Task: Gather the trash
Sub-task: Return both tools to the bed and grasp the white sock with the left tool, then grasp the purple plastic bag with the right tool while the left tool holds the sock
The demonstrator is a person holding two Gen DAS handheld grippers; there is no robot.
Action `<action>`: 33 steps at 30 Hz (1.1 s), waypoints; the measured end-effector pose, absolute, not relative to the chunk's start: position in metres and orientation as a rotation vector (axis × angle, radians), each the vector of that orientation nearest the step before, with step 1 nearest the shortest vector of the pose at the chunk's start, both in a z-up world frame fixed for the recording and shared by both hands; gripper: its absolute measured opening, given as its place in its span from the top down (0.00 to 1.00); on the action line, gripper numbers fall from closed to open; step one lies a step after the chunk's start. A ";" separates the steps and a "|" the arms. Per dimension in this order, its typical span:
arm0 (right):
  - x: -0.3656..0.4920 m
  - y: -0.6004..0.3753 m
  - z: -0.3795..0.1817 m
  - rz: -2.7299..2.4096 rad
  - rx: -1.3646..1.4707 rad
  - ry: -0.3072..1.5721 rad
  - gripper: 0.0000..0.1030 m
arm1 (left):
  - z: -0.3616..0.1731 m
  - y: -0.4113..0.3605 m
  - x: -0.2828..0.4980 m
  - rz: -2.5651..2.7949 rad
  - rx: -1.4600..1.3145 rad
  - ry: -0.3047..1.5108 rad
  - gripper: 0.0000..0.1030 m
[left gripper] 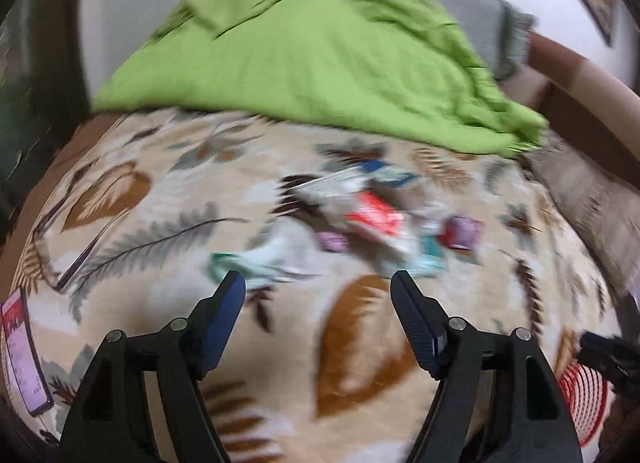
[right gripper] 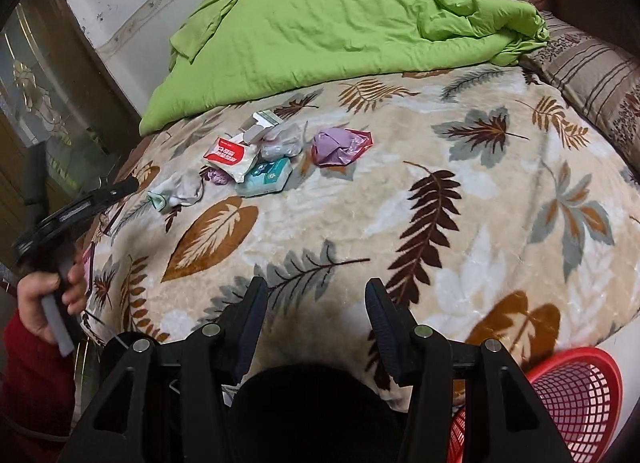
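Both grippers are over a bed with a leaf-print blanket (right gripper: 460,223). The left gripper (left gripper: 318,283) has its jaws spread wide with nothing between them, just blanket. The trash pile (left gripper: 372,215) sits right ahead of those jaws, slightly toward the right one, though that view is pretty blurred. The right gripper (right gripper: 316,291) has its jaws apart too, also empty, and from there the trash is well ahead and off to the left: a red-and-white packet (right gripper: 230,153), a teal tissue pack (right gripper: 268,177), a crumpled purple bag (right gripper: 336,147), and a white wad (right gripper: 180,189). A green quilt (right gripper: 320,31) lies beyond the pile. A red basket (right gripper: 568,395) sits just below and right of the right jaws, off the bed's edge. A phone (left gripper: 24,351) lies far left of the left jaws.
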State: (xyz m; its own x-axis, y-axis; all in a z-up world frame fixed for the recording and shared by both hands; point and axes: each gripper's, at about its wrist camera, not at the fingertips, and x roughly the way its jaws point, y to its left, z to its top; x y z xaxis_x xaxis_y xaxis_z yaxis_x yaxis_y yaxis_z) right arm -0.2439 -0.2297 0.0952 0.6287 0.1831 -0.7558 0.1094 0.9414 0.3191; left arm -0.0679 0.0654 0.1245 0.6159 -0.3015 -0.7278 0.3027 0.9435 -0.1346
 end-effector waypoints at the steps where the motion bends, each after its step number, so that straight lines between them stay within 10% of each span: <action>1: -0.241 -0.230 0.095 0.045 0.356 0.897 0.47 | 0.117 0.069 -0.058 -0.338 -0.010 0.852 0.28; 14: -0.178 -0.247 0.090 0.016 0.335 0.888 0.43 | 0.039 0.046 0.018 -0.206 0.007 0.945 0.29; 21: -0.099 -0.254 0.067 -0.006 0.323 0.903 0.42 | 0.033 0.040 0.021 -0.228 0.030 0.888 0.59; 33: -0.013 -0.248 0.017 -0.099 0.323 0.982 0.52 | 0.053 0.032 -0.011 -0.286 0.003 0.809 0.61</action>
